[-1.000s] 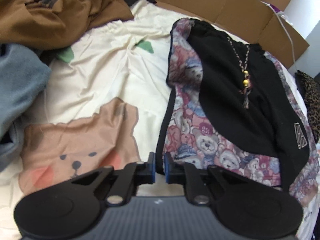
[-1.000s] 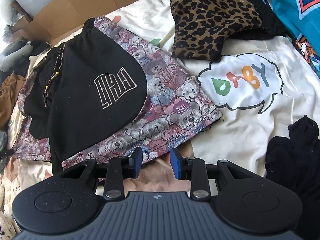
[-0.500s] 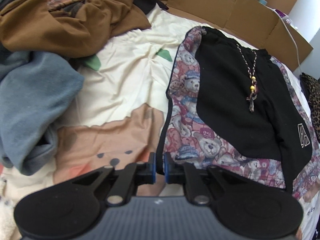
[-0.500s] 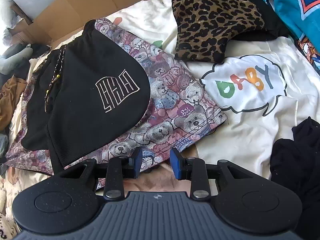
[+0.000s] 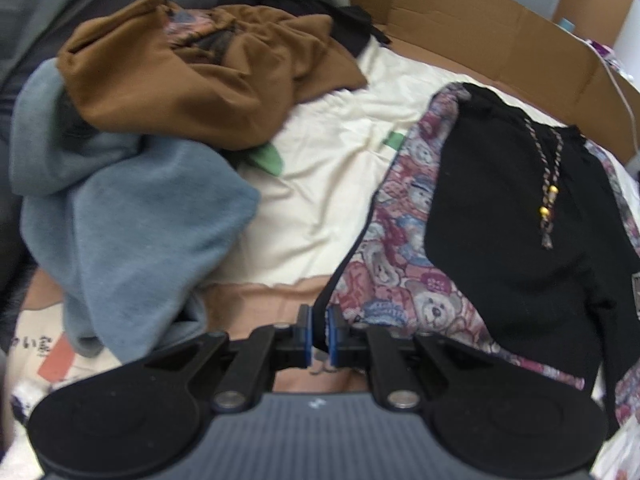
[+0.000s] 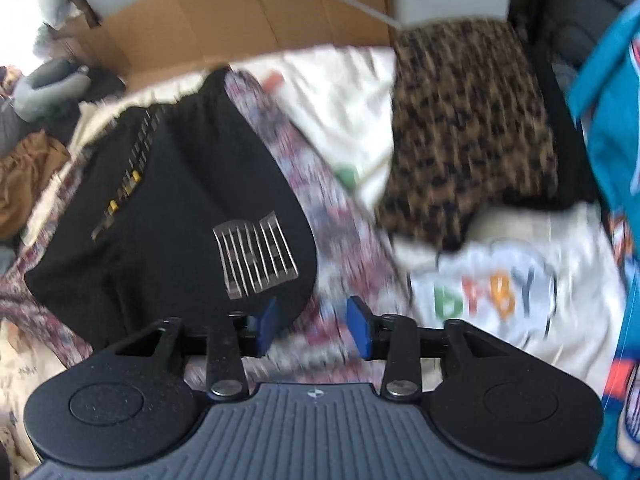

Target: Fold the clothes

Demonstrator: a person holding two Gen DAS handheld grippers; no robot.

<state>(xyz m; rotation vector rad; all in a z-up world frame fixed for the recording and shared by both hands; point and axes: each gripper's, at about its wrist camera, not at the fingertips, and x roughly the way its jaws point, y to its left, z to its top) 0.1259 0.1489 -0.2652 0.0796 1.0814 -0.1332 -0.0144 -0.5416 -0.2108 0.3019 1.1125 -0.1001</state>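
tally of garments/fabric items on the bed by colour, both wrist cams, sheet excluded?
Bear-print and black shorts: 1, hem pinched in the left gripper
Brown garment: 1
Blue-grey fleece: 1
Leopard-print piece: 1
Turquoise fabric: 1
Total: 5. More dark clothing at the back is too blurred to count. Right gripper is open.

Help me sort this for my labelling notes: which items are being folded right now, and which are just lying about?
In the job:
black shorts with teddy-bear print panels
left gripper, shut on their hem
right gripper, open over them

Lying about:
brown crumpled garment
blue-grey fleece
leopard-print cushion
cardboard box wall
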